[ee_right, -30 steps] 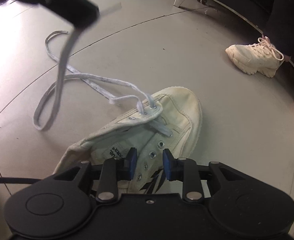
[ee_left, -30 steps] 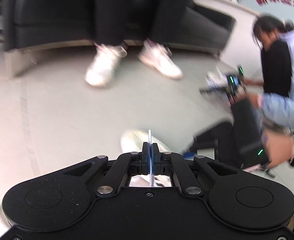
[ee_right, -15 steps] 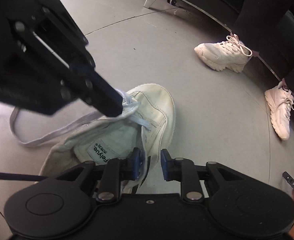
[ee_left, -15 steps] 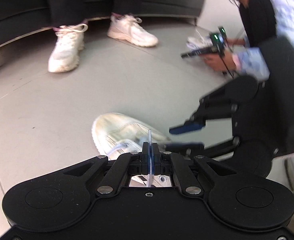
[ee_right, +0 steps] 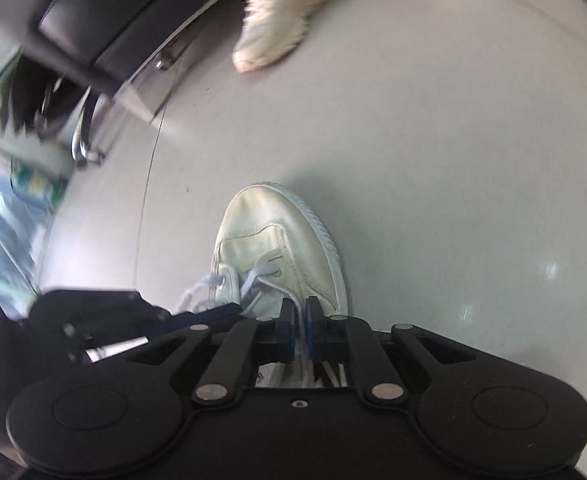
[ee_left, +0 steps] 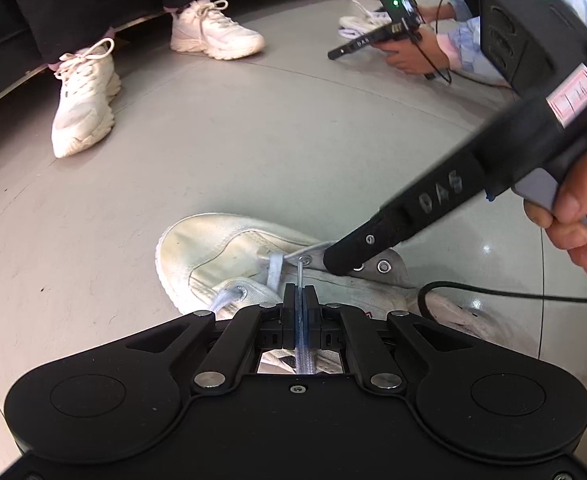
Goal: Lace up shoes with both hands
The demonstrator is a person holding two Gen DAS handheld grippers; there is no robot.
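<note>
The cream canvas shoe (ee_left: 229,252) lies on the grey floor (ee_left: 253,148) at lower centre of the left wrist view, toe toward the left, its eyelet flaps open and only the front eyelets threaded. The pale lace (ee_left: 302,280) runs from an eyelet near the middle of the shoe straight down into our left gripper (ee_left: 302,300), whose jaws are pressed together on the lace tip, which stands up just above the pads.

Our right gripper (ee_left: 335,258) reaches in from the right edge of that view, its nose resting on the far eyelet flap just beside the lace, with two empty metal eyelets (ee_left: 383,267) showing next to it. In the blurred right wrist view its jaws (ee_right: 297,320) are closing over the shoe's tongue area; a narrow gap remains and we cannot tell whether lace or canvas sits between them.

To do this step well, we judge we should pin the flap steady with the right gripper, keep the lace tip short and stiff in the left, and aim it squarely at the next empty eyelet.

Beyond the shoe, a seated person's white sneakers (ee_left: 85,100) rest at upper left.
</note>
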